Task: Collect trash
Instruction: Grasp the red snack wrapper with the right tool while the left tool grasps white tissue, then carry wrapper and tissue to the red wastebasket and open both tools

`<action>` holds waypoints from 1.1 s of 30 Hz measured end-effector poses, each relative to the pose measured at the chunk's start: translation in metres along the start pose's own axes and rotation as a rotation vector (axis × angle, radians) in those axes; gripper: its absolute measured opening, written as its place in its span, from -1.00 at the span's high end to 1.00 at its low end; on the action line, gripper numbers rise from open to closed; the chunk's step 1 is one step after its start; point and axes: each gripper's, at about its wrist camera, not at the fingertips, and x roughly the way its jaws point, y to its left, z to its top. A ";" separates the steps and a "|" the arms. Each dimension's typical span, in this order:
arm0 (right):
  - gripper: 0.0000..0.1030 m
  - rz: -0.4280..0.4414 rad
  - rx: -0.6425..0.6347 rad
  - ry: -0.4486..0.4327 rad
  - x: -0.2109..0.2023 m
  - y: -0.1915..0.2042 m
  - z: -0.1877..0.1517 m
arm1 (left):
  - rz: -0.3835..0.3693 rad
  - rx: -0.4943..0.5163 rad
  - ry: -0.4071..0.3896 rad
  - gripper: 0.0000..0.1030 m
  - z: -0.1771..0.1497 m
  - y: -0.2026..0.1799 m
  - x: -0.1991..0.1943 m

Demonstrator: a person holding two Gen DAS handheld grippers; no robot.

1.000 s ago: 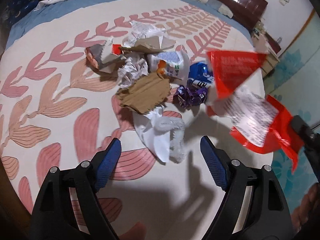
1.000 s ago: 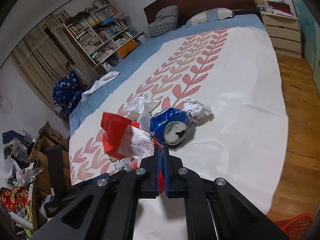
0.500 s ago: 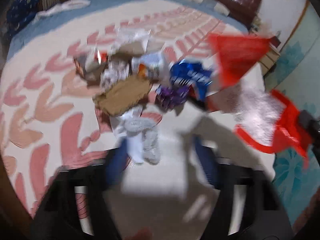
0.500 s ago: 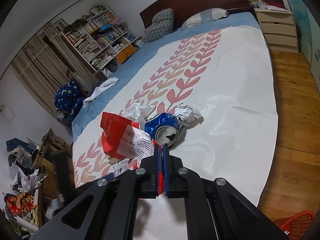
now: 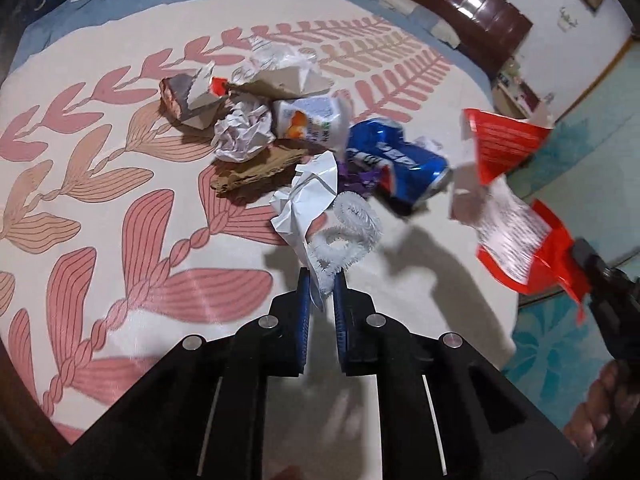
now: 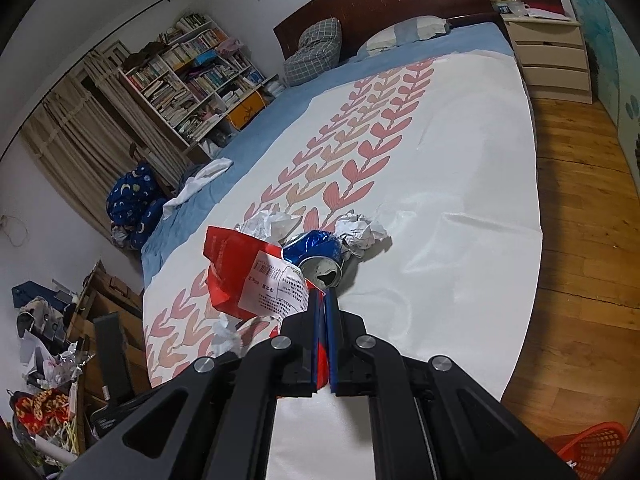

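A heap of trash lies on the leaf-patterned bedspread: a crushed blue can, a ball of white paper, a scrap of cardboard, a juice pouch and a purple wrapper. My left gripper is closing its jaws, and its pads pinch a crumpled white wrapper with a fuzzy white strip. My right gripper is shut on a red bag with a white label. That bag hangs over the bed, right of the heap. The can lies just beyond it.
An orange mesh basket stands on the wooden floor right of the bed. A nightstand and headboard sit at the far end. A bookshelf and clutter line the left side. A hand shows at lower right.
My left gripper's jaws went from wide open to pinched on the white wrapper and fuzzy strip, which now stand up from the bedspread. The right gripper still holds the red bag.
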 end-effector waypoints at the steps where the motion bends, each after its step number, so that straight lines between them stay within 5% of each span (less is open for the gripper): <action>1: 0.91 0.001 0.000 0.001 0.000 0.000 0.000 | -0.005 0.008 -0.003 0.78 -0.002 -0.001 -0.004; 9: 0.91 0.007 0.001 -0.020 -0.005 0.005 -0.003 | -0.051 0.018 0.006 0.78 -0.011 -0.007 -0.016; 16: 0.91 0.001 -0.019 -0.088 -0.040 0.009 -0.012 | -0.103 0.084 -0.068 0.78 -0.022 -0.025 -0.064; 24: 0.91 -0.080 0.026 -0.329 -0.202 -0.026 -0.059 | -0.185 0.270 -0.192 0.78 -0.050 -0.109 -0.128; 29: 0.91 -0.283 0.128 -0.462 -0.323 -0.092 -0.122 | -0.282 0.463 -0.192 0.78 -0.087 -0.204 -0.144; 33: 0.91 -0.436 0.194 -0.461 -0.387 -0.145 -0.165 | -0.371 0.625 -0.111 0.78 -0.135 -0.293 -0.130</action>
